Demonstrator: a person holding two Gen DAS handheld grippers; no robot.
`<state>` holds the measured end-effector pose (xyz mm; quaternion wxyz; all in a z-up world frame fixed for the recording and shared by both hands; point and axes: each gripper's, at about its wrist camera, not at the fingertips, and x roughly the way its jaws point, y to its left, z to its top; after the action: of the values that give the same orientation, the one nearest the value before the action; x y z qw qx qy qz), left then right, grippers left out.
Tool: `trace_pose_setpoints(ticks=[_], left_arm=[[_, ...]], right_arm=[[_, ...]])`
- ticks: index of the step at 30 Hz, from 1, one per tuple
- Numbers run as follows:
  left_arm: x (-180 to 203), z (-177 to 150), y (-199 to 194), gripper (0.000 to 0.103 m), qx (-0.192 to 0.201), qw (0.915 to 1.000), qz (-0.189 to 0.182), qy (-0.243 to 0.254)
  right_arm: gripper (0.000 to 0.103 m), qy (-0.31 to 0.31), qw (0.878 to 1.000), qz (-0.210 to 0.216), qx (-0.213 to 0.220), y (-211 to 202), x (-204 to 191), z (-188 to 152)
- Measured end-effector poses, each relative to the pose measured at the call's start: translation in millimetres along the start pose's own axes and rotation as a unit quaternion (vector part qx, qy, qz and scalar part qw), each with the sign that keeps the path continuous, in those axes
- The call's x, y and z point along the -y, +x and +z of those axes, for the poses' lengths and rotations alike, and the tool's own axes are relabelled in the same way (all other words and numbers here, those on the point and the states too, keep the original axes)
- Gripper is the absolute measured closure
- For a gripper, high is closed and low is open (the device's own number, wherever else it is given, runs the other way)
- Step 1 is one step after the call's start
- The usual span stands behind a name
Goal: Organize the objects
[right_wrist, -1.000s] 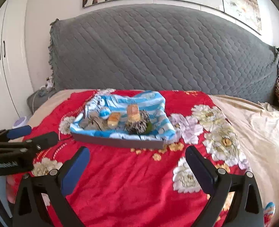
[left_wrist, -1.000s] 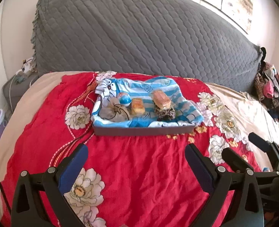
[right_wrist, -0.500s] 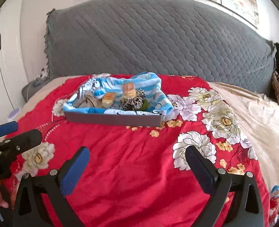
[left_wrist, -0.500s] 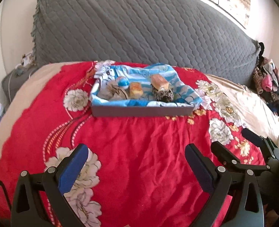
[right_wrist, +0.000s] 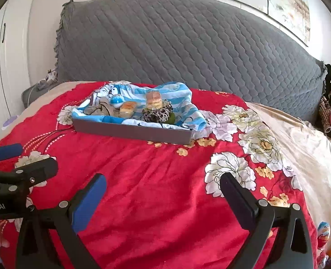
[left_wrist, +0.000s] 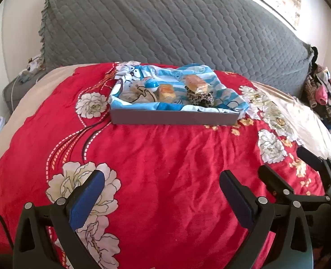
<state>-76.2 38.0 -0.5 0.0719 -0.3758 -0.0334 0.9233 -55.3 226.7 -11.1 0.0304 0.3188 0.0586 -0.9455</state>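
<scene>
Well ahead of both tongs on the red floral blanket [left_wrist: 161, 157]: a shallow grey tray [left_wrist: 174, 117] lined with a blue striped cloth [right_wrist: 178, 107], holding a blue-and-white ball [left_wrist: 150, 84], two wrapped buns [left_wrist: 166, 92] [right_wrist: 153, 99], a leopard-print bundle [right_wrist: 157, 113], a green piece half hidden behind it, and a beige lump too crumpled to name. Left gripper [left_wrist: 162, 190] and right gripper [right_wrist: 163, 192] both spread wide, pinching nothing, with only bare blanket between them and the tray's near wall. Right of the right gripper, blanket edge and beige sheet [right_wrist: 300, 139]; beyond the tray, a grey quilted headboard [left_wrist: 165, 27].
</scene>
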Motion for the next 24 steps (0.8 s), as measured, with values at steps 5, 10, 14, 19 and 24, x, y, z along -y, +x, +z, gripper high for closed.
trace_pose_setpoints(ticks=[5, 10, 14, 19, 24], left_arm=[[-3.6, -2.7, 5.1, 0.001, -0.003, 1.0000, 0.007, -0.004], [-4.9, -5.4, 8.5, 0.001, -0.002, 1.0000, 0.005, -0.002], [-8.8, -6.0, 10.9, 0.001, -0.003, 0.9999, 0.003, -0.012], [-11.4, -7.3, 13.0, 0.001, -0.001, 0.9999, 0.009, -0.012], [-11.1, -9.8, 15.9, 0.001, 0.000, 0.9999, 0.010, -0.003]], right_arm=[[0.001, 0.013, 1.000, 0.006, -0.007, 2.9, 5.1, -1.5], [0.001, 0.019, 1.000, 0.015, -0.009, 5.4, 7.1, -4.1], [0.001, 0.015, 1.000, 0.013, -0.021, 12.5, 7.1, -8.4], [0.001, 0.018, 0.999, 0.018, -0.024, 14.7, 7.2, -11.0], [0.001, 0.009, 0.999, 0.018, -0.026, 16.1, 5.1, -13.7]])
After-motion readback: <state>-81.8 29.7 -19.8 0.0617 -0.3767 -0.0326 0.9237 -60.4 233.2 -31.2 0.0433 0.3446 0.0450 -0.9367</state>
